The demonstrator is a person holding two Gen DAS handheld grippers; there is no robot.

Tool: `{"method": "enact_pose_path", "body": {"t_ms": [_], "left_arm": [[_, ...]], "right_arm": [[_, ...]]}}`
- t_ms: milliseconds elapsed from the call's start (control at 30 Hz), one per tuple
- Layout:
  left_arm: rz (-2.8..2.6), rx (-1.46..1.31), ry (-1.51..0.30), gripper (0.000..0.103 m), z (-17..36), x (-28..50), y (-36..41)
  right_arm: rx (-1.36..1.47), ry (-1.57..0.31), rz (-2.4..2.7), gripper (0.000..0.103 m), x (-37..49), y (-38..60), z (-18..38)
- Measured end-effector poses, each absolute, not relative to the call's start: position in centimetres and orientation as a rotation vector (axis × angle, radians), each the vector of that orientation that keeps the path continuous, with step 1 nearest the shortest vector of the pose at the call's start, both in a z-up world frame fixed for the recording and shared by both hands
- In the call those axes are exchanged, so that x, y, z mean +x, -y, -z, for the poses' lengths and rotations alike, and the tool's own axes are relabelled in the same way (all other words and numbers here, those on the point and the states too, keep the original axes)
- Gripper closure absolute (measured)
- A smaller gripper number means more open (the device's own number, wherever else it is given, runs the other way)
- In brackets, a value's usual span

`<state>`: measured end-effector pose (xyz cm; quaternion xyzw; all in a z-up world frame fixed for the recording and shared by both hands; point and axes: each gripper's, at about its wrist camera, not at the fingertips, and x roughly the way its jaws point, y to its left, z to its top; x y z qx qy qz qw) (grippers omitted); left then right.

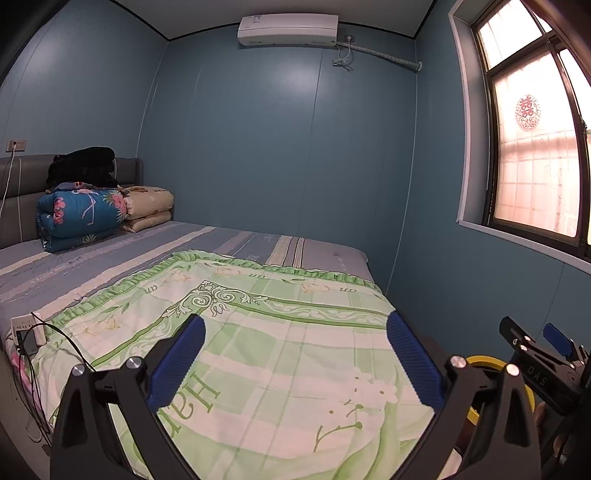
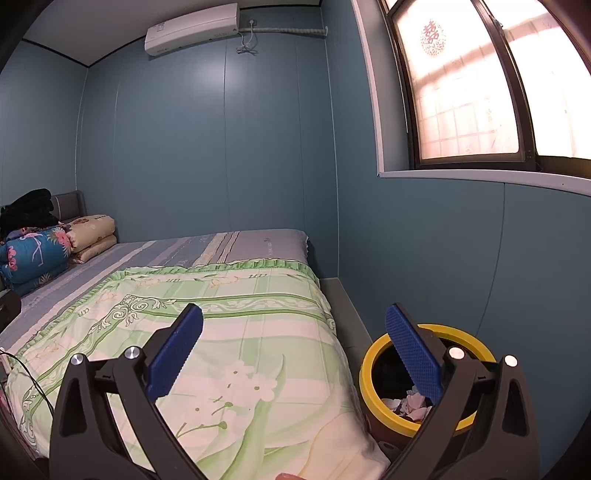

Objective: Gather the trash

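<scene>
Both grippers are hovering over a green bed quilt (image 2: 229, 332), fingers spread apart and holding nothing. The yellow-rimmed trash bin (image 2: 373, 363), scraps inside, is standing beside the bed, just under the right gripper (image 2: 295, 354); the left gripper (image 1: 295, 354) is sitting farther away.

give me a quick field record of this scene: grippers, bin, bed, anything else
left gripper: open, holds nothing, over the green quilt
right gripper: open, holds nothing
bin: yellow rim, on the floor beside the bed, scraps of paper inside
bed head: folded blankets
left bed edge: power strip with cables
wall: air conditioner, window
</scene>
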<state>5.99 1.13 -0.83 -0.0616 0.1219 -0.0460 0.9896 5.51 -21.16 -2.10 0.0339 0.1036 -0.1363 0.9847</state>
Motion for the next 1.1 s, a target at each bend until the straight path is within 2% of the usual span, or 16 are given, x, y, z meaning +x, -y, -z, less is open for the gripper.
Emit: {"method": "enact_pose_path", "body": {"t_ms": [1100], "left_arm": [[0.12,-0.118,-0.258,0.008,0.98,6.45,-1.0]], "right_arm": [[0.076,-0.229,0.274,0.008,5.85,21.21,2.54]]}}
